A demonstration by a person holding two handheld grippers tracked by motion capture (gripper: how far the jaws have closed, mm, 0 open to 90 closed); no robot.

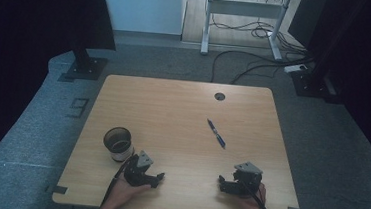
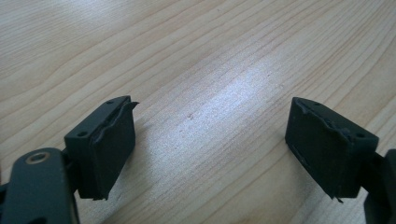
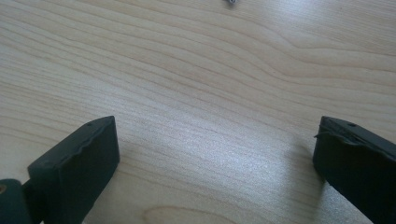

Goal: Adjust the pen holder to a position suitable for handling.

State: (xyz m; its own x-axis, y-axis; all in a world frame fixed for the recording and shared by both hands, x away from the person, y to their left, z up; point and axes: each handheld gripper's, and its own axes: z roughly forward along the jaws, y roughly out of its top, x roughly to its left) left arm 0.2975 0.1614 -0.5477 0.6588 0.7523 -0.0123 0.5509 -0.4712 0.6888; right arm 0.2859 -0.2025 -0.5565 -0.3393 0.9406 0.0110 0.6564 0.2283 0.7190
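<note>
My left gripper (image 1: 156,176) rests low on the near left part of the wooden table (image 1: 173,108), held by a hand. In the left gripper view its two black jaws stand wide apart, open (image 2: 211,103), with only bare wood between them. My right gripper (image 1: 222,180) sits at the near right, also in a hand. The right gripper view shows it open (image 3: 217,122) over bare wood. A blue pen (image 1: 216,133) lies slanted on the table beyond the right gripper. A dark-rimmed cup (image 1: 118,143) stands just left of and behind the left gripper.
A round cable hole (image 1: 219,96) sits near the table's far edge. Grey carpet surrounds the table, with cables (image 1: 249,64) and a desk frame (image 1: 243,9) beyond. Dark stands rise at both far corners. A small grey tip (image 3: 231,2) shows at the top edge of the right gripper view.
</note>
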